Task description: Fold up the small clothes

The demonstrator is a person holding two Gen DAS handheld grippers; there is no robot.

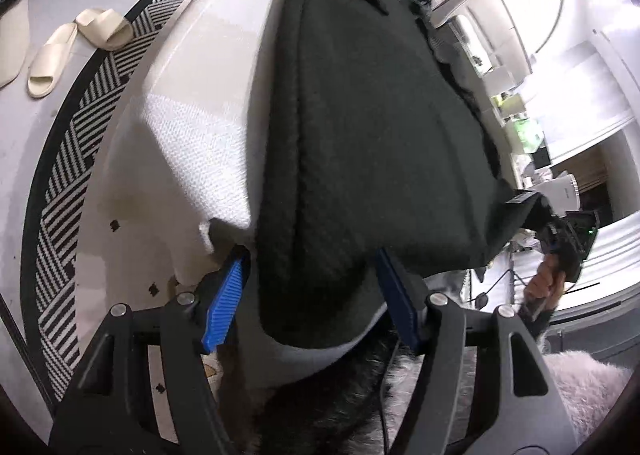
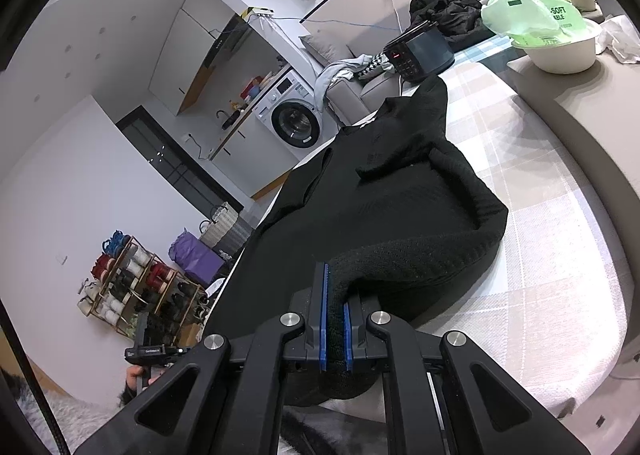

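Black knit garment (image 2: 384, 211) (collared, textured weave) lies spread lengthwise on the bed, near corner bunched and lifted.

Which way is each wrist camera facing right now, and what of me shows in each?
Left wrist: on the left gripper, angled down at the black garment on the bed; open fingers, right hand.
Right wrist: on the right gripper, looking along the bed; shut on the garment, left hand visible.
Shared: garment, bed.
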